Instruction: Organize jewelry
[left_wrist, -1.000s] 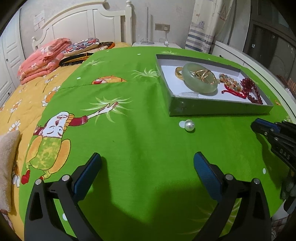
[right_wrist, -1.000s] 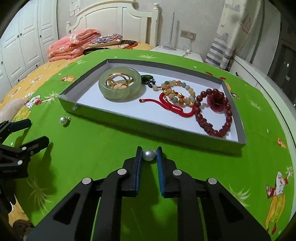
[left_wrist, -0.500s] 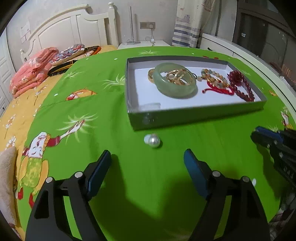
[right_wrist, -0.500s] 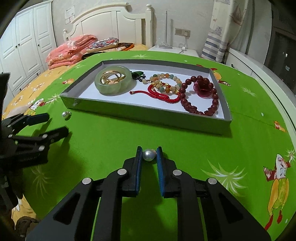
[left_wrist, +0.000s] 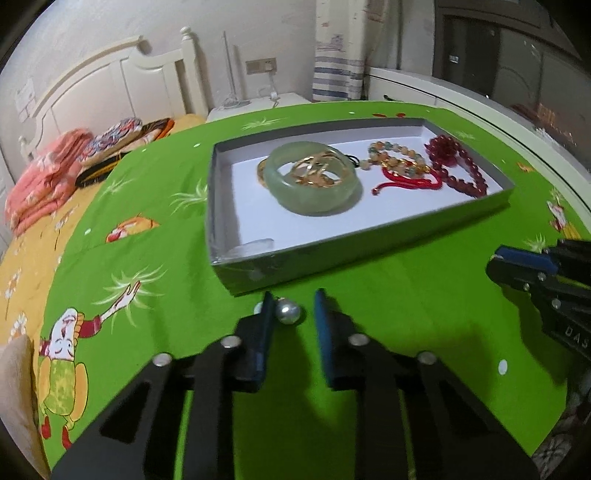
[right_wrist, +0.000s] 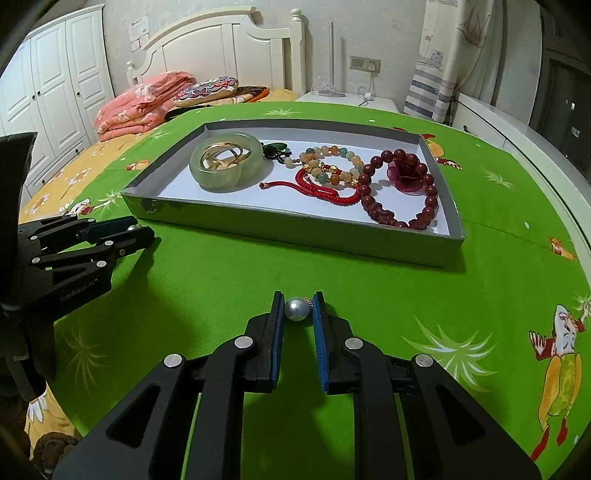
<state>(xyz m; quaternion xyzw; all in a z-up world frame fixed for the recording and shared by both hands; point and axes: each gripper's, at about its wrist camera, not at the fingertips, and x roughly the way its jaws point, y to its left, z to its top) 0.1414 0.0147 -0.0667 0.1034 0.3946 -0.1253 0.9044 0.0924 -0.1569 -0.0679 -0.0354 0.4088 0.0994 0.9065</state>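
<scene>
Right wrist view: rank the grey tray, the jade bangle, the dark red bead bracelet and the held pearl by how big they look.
1. grey tray, by far the largest.
2. and 3. jade bangle and dark red bead bracelet: similar in spread, so no firm order.
4. pearl, smallest, even though it sits nearest the camera in the right hand-held gripper.

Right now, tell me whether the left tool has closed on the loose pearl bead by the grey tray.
Not yet closed. The left tool brackets the silvery pearl bead, one finger touching, a green gap beside the other.
</scene>
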